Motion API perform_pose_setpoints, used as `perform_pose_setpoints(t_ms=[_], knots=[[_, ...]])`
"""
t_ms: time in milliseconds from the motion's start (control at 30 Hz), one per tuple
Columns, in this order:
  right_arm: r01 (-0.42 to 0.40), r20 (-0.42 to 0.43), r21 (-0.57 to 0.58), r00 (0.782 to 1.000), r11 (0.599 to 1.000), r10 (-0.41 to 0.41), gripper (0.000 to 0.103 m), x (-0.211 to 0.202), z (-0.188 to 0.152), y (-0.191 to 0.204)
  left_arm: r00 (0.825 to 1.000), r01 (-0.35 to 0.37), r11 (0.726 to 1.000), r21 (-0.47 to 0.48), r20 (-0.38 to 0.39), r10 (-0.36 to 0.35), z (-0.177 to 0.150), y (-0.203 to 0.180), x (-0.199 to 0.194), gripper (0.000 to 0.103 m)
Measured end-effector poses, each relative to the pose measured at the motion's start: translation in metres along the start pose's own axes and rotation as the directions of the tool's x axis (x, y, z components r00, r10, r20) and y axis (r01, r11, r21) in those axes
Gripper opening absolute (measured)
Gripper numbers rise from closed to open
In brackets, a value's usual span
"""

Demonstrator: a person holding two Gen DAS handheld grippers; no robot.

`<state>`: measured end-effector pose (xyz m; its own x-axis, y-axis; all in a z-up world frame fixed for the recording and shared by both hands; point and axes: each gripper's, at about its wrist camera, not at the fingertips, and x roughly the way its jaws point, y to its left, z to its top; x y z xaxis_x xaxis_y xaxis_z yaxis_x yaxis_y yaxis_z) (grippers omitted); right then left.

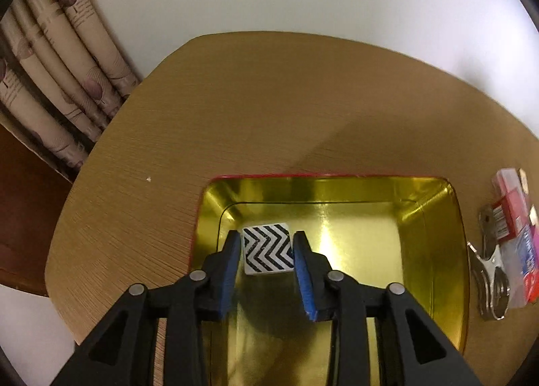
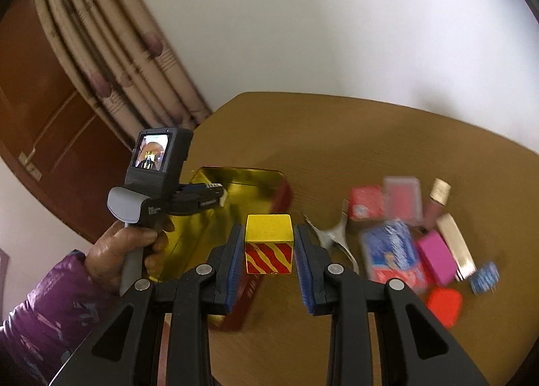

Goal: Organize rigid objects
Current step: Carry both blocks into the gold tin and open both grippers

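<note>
A black-and-white chevron block (image 1: pixel 266 248) sits between the blue pads of my left gripper (image 1: pixel 266 244), low inside the gold tin tray (image 1: pixel 431 217) near its far left corner. The pads touch or nearly touch its sides. My right gripper (image 2: pixel 268 244) is shut on a yellow cube with a red-and-yellow striped face (image 2: pixel 268 244), held above the table beside the tray's red wall (image 2: pixel 286 194). The left gripper's body (image 2: pixel 158 180) shows over the tray in the right wrist view.
On the wooden table (image 1: pixel 269 109), right of the tray, lie a metal clip (image 2: pixel 331 237), red, pink and blue boxes (image 2: pixel 390 251), a red heart shape (image 2: pixel 444 305) and small tubes. Curtains (image 1: pixel 50 66) and a wall stand behind.
</note>
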<state>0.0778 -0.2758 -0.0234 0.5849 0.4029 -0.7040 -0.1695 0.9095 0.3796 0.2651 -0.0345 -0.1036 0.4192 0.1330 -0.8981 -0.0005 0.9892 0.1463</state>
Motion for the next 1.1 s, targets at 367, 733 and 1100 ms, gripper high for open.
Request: perform_pose_setpoints(t_ms=[367,733,1100], knots=[[-0.016,-0.132,-0.092,0.991,0.996,0.003,0.028,0.116,0.038,0.051,0.978,0.059,0.992,-0.115,0.205,-0.035,-0.075,0.034,-0.108,0.048],[0.036,-0.247,-0.054,0.968,0.998,-0.048,0.028,0.205,0.043,0.064,0.974,0.027,0.982,-0.189,0.226,0.017,-0.130,0.052,-0.139,0.051],[0.004,-0.021,-0.012,1.000,1.000,-0.004,0.061,0.131,0.013,0.047,0.976,0.079,0.989,-0.124,0.213,-0.052,-0.133,0.040,-0.131,0.051]])
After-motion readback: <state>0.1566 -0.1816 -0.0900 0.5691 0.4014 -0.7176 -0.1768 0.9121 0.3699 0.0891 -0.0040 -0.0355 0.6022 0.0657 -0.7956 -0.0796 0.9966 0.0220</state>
